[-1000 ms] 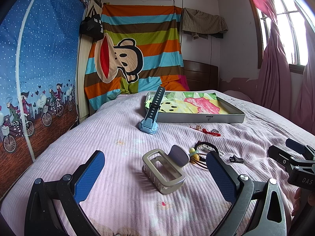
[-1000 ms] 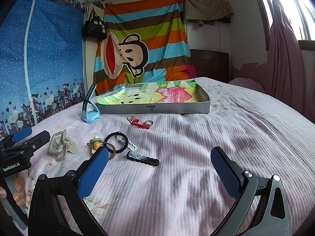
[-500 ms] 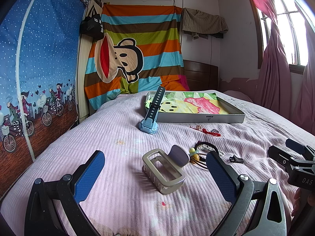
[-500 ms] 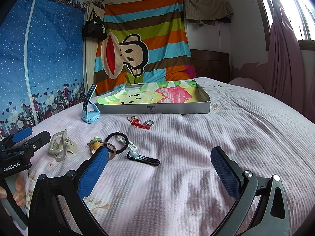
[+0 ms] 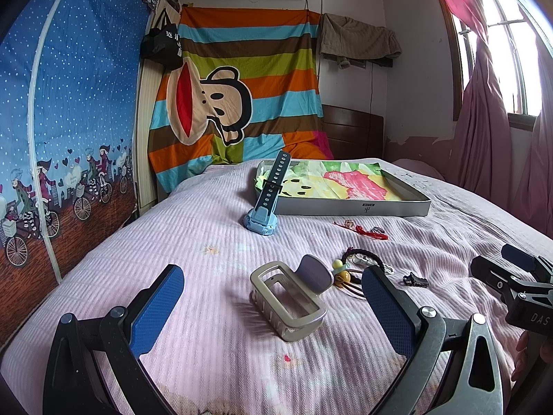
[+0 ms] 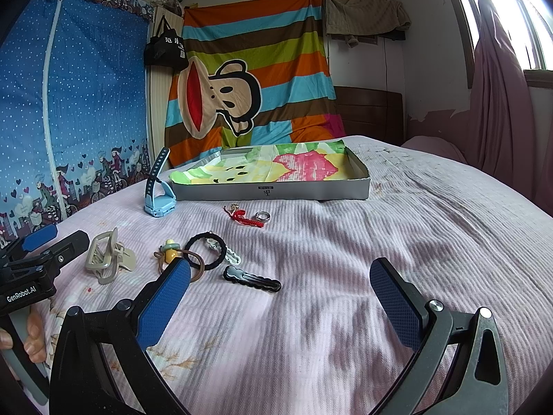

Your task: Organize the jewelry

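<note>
Nothing is seen to have moved since the pictures from a moment ago; every thing on the pink striped bed cover [image 6: 397, 249] lies where it was. The left gripper [image 5: 273, 307] is held wide apart with nothing in it, just over the beige plastic hair claw [image 5: 288, 299], which sits between its blue pads [image 5: 157, 306] but is not touched. The right gripper [image 6: 280, 302] is spread wide too, and nothing is held; the black flat hair clip [image 6: 252, 278] lies just past it. Near the clip are seen a black braided hair tie [image 6: 209, 250] and a brown hair tie with a yellow bead [image 6: 172, 256]. Farther back lie a red knotted string bracelet [image 6: 243, 218] and a silver ring [image 6: 262, 215], close together. The light blue watch [image 6: 159, 197] is propped up beside the grey shallow box with a bright cloth inside [image 6: 273, 190].
</note>
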A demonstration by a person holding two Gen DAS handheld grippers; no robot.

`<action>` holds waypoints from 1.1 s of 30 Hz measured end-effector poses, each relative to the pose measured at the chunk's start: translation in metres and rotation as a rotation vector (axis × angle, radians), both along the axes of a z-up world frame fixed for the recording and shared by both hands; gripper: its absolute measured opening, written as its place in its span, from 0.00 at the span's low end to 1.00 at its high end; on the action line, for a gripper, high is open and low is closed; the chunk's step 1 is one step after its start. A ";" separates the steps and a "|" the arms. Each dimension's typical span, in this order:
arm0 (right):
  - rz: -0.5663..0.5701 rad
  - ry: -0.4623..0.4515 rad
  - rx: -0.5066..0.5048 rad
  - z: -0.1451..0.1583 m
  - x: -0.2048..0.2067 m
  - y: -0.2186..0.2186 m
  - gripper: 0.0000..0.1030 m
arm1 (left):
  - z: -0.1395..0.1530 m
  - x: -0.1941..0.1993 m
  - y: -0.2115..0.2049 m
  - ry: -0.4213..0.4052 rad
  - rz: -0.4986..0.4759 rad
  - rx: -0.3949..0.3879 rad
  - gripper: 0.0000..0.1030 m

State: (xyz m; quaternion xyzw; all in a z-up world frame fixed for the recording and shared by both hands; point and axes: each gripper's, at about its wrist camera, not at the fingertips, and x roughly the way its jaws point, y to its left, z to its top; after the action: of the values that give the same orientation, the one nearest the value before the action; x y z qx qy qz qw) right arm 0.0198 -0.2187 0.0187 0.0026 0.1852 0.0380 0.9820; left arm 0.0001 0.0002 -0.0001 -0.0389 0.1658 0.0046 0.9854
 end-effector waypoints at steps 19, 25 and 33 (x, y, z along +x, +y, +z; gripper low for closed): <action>0.038 0.060 0.031 -0.001 0.015 -0.003 0.99 | -0.002 0.014 -0.004 0.091 -0.016 -0.008 1.00; 0.059 0.097 0.043 -0.007 0.028 -0.002 0.89 | -0.004 0.018 -0.006 0.130 -0.033 -0.012 0.93; 0.150 0.190 0.016 -0.017 0.051 0.010 0.67 | -0.005 0.030 -0.007 0.186 -0.070 -0.032 0.76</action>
State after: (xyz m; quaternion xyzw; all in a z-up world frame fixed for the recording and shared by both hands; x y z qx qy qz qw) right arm 0.0708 -0.2084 0.0020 0.0002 0.2767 0.1124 0.9544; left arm 0.0303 -0.0069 -0.0047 -0.0484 0.2581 -0.0290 0.9645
